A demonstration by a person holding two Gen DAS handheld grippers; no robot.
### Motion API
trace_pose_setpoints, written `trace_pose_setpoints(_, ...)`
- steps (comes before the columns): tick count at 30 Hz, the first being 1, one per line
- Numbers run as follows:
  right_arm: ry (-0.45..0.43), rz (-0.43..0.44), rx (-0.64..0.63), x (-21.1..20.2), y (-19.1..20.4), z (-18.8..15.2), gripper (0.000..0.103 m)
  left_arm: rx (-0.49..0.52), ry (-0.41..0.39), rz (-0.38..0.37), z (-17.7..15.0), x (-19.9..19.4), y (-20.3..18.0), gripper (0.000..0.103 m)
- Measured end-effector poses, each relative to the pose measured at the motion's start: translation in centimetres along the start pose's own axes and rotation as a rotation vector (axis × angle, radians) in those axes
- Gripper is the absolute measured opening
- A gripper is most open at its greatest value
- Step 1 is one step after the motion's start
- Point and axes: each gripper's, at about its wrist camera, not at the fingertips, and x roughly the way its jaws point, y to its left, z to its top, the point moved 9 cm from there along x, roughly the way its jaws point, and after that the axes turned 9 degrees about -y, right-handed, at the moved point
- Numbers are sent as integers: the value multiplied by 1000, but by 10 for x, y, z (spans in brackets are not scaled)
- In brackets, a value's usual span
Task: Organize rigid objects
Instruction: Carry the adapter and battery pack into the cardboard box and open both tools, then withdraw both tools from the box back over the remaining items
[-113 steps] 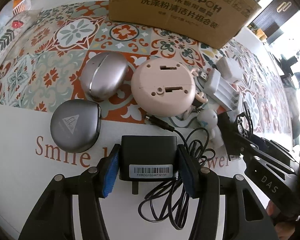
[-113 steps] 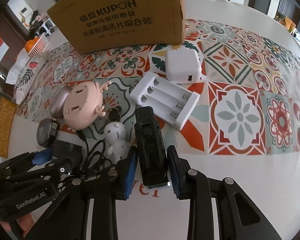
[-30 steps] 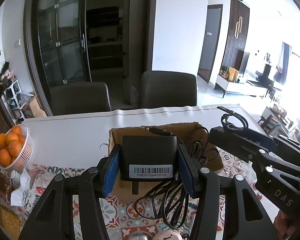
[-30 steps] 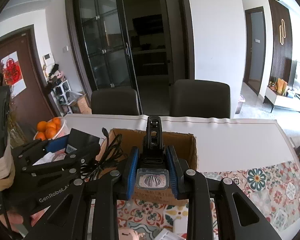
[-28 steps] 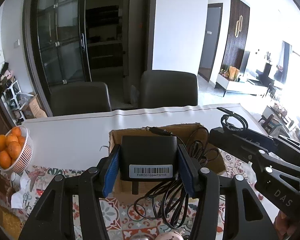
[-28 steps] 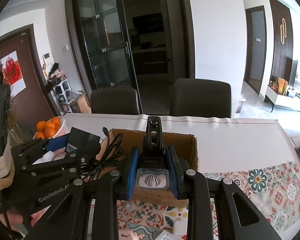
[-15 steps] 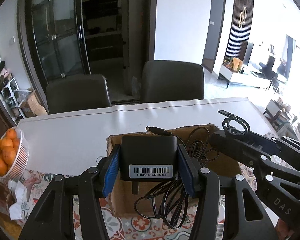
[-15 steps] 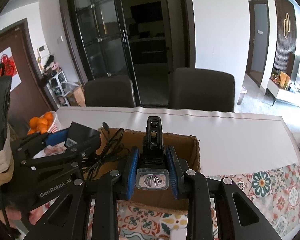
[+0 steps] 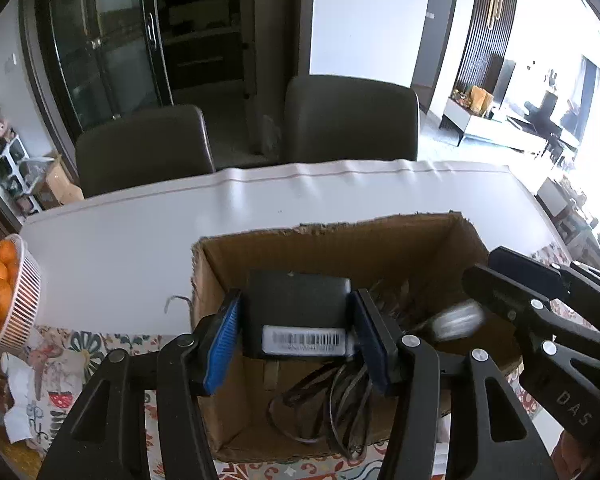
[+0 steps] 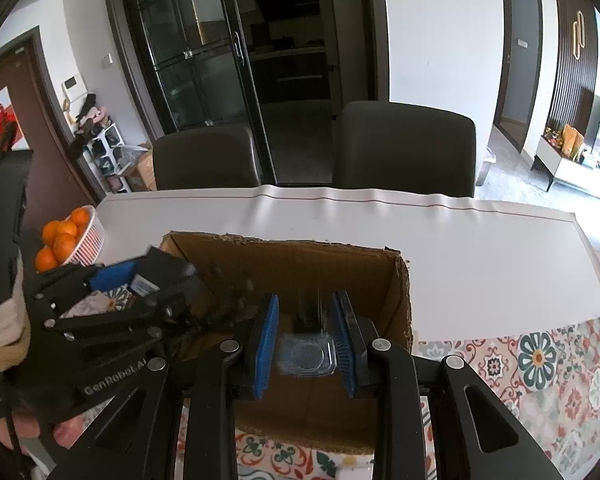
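Observation:
My left gripper (image 9: 296,340) stands open over the open cardboard box (image 9: 380,248); the black power adapter (image 9: 296,312) with its barcode label sits between the spread blue pads, blurred, its cable (image 9: 332,404) hanging into the box. My right gripper (image 10: 306,344) is open over the same box (image 10: 396,292); the black flashlight (image 10: 309,354) is blurred between the pads, lens toward me, apart from both. In the left wrist view the flashlight (image 9: 454,320) is a blur beside the right gripper's fingers (image 9: 512,292). The left gripper also shows in the right wrist view (image 10: 140,280).
The box stands on a white table (image 10: 480,248) with a patterned mat (image 10: 540,360) at the near side. A basket of oranges (image 10: 72,240) is at the left edge. Two dark chairs (image 10: 404,148) stand behind the table.
Both grippers have moved forward and down over the box and opened. The adapter and the flashlight have come loose from the pads and are blurred in motion.

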Motion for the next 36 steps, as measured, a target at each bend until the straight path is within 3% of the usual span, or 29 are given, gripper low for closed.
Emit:
trace_pose_setpoints(4, 32, 3, 18, 5, -3, -4, 31, 6, -23, 34, 3, -4, 3, 64)
trace_pose_setpoints(11, 22, -10, 39, -6, -6, -7, 31, 33, -59, 83, -2, -28, 7, 64)
trace_pose_setpoints(21, -31, -10, 35, -41, 3, -10, 31, 26, -85, 96, -12, -67, 6, 65)
trace_pose_setpoints(36, -43, 7, 35, -83, 21, -32, 34, 31, -114, 135, -39, -122, 9, 70)
